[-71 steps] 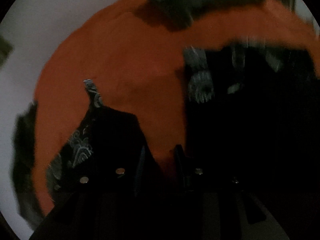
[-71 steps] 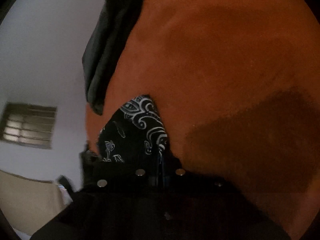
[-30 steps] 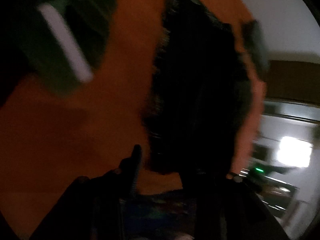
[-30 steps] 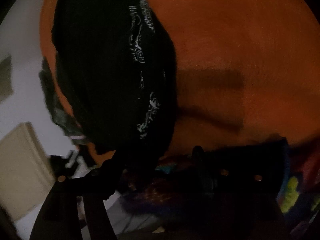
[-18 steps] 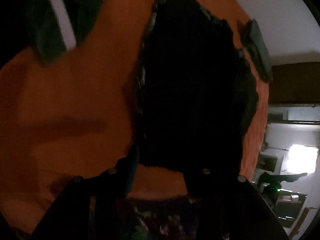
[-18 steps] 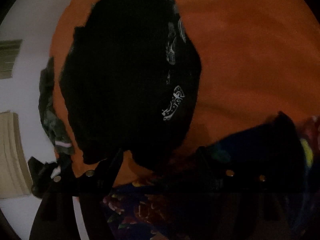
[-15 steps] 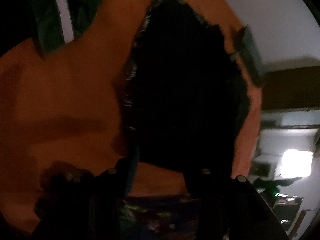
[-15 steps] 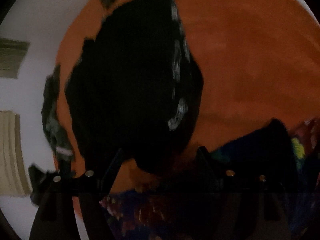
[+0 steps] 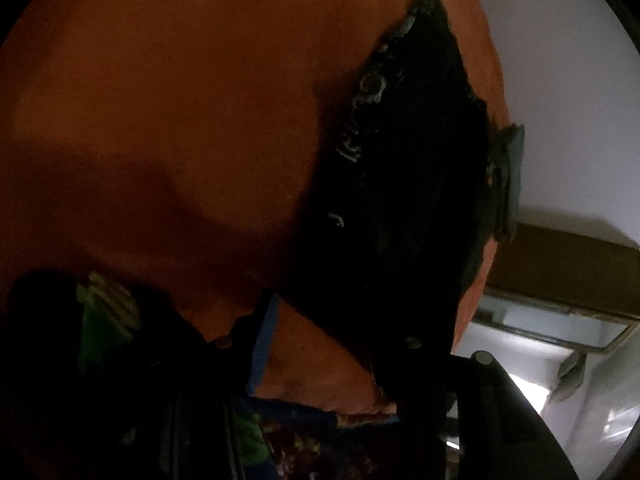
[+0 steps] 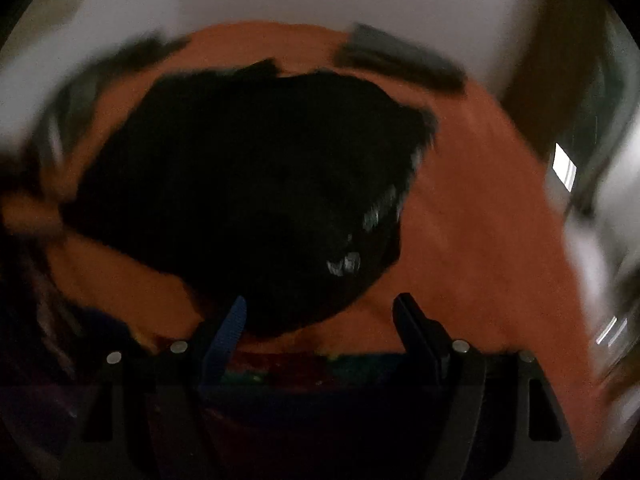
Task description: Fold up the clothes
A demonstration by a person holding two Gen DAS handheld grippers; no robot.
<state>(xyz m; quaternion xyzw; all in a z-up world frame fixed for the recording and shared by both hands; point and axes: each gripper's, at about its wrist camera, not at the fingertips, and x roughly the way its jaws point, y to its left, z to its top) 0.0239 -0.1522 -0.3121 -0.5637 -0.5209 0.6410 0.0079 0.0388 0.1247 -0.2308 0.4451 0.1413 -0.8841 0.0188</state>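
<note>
- While both tools hang above it, the black garment (image 10: 248, 200) lies in a loose heap on the orange cover (image 10: 480, 240), with pale printed patterns showing along one edge.
- In the right wrist view, the right tool (image 10: 320, 316) has its two fingers well apart and nothing is between them; the near edge of the garment lies just past the blue-padded finger (image 10: 230, 332). This view is blurred.
- In the left wrist view, the left tool (image 9: 320, 340) is also open, with bare orange cover (image 9: 160, 120) showing between its fingers. The black garment (image 9: 408, 184) is in front of the right-hand finger, and I cannot tell if they touch, because this part is very dark.
- A grey folded cloth (image 9: 508, 176) lies at the far edge of the cover, just beside the black garment (image 10: 400, 60).
- A colourful patterned fabric (image 9: 320, 420) is visible below the near edge of the cover, under the tools.
</note>
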